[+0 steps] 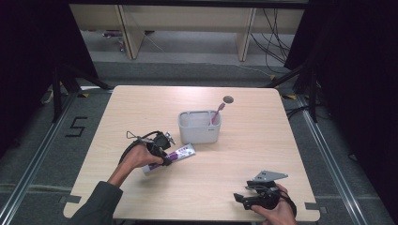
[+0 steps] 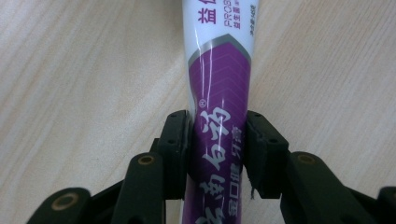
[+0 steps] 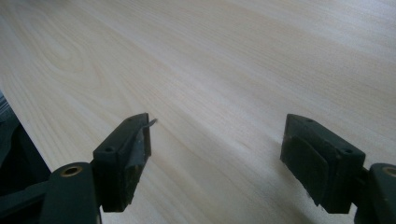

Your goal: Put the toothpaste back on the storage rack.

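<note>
Left gripper (image 2: 217,147), near the tabletop's (image 1: 263,154) left edge: 2 jaws pressed against the flanks of a purple-and-white toothpaste tube (image 2: 219,93) lying flat. Centre: grey holder (image 1: 199,126) with 1 toothbrush (image 1: 217,112). Right gripper (image 3: 217,154), front right corner: jaws wide, empty. Risk: the slick, soft tube may squirm out on lifting.

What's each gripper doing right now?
Left gripper: closed on the toothpaste tube, lying on the table.
Right gripper: open, holding nothing.
</note>
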